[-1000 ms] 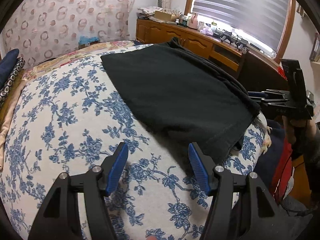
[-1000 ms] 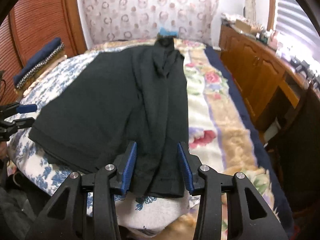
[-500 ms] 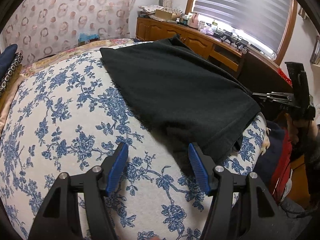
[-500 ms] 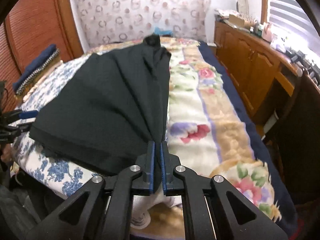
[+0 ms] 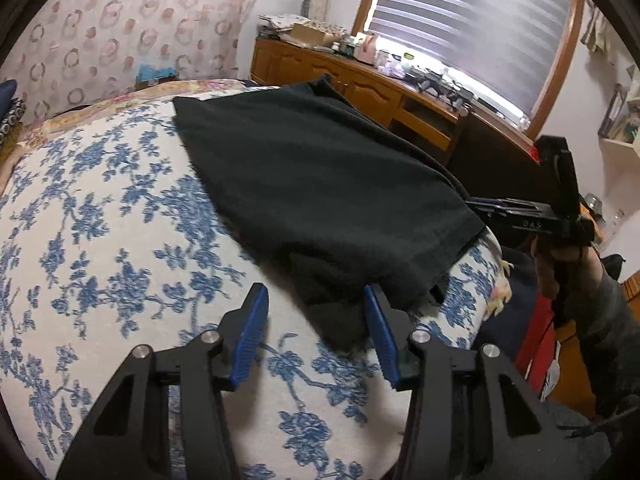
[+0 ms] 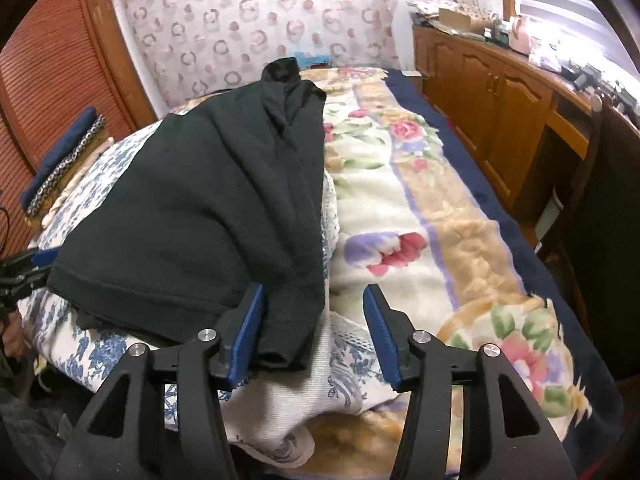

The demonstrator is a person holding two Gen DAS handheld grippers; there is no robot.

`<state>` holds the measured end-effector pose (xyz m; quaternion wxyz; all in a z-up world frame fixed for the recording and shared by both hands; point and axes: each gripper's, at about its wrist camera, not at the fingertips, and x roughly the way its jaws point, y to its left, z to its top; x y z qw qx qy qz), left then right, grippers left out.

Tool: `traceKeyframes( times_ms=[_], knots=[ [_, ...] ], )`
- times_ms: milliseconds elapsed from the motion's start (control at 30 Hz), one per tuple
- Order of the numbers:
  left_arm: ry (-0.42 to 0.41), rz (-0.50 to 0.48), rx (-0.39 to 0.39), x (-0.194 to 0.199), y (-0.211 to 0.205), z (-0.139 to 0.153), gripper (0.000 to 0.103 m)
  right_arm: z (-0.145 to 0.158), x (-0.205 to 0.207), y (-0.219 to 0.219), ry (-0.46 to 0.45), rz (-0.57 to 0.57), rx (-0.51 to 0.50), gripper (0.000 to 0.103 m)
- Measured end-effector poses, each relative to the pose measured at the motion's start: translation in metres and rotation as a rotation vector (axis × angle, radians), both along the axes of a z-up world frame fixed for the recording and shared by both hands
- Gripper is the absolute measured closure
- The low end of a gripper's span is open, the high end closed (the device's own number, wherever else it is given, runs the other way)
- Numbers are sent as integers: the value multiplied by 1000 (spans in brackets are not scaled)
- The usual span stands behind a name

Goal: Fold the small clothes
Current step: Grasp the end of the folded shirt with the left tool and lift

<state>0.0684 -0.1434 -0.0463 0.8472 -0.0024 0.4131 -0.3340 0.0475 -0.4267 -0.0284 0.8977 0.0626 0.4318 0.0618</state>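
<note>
- Left wrist view: the left gripper (image 5: 314, 322) hangs low over the blue-flowered sheet (image 5: 100, 240), jaws apart and gripping nothing. They have just been closing a little. The near corner of the black garment (image 5: 320, 184) now sits between the blue pads (image 5: 250, 330); a second ago that corner lay ahead of the tips.
- Same view: the garment lies flat across the far right part of the sheet, hem toward the camera, with a ragged bit of lower layer poking out under the hem.
- Same view: the right gripper (image 5: 486, 205) shows at the far right edge, held in the person's hand (image 5: 560, 256), tips at the garment's right hem corner.
- Right wrist view: the right gripper (image 6: 312, 320) has just been opening. Half a second ago it was clamped on the garment's edge; now the jaws stand apart, and a folded-over strip of the black garment (image 6: 192, 216) lies loose between them, against the left pad and clear of the right one. So it's let go.
- Same view: that strip is the garment's right side, laid back over the body and running from hem to collar. The garment sits on the flowered sheet, beside the rose-patterned blanket (image 6: 432, 240).
- Same view: the left gripper (image 6: 30, 266) peeks in at the left edge by the hem's other corner.
- My read: right-side fold placed and dropped. The left side is likely up next, with the left jaws already lined up on their corner.
</note>
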Motion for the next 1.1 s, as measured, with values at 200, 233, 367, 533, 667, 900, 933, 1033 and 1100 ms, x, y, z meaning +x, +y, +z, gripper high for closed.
traceKeyframes(
  times_ms=[200,233,367,533,667,900,933,1033,1100],
  knots=[
    [11,-47,25,-4,-14,-6,64,14,-8,7,-57,11,-45,51],
    [11,-52,31,-4,-16,-6,72,18,-9,9,-68,21,-46,51],
    [-22,-61,50,-6,-21,0,100,32,-16,23,-118,65,-70,41],
    [-90,-77,-8,-4,-22,37,101,43,-24,50,-157,174,-77,37],
    [-145,-71,-28,8,-24,64,101,45,-28,73,-177,265,-75,35],
    [-163,-55,-56,36,-27,84,101,29,-18,94,-157,348,-143,34],
    [-164,-52,-59,39,-27,85,101,25,-15,94,-151,355,-162,34],
    [-163,-41,-76,46,-24,89,101,15,-11,92,-129,355,-216,34],
    [-165,-33,-83,52,-25,90,101,9,-7,86,-109,352,-238,34]
  ],
)
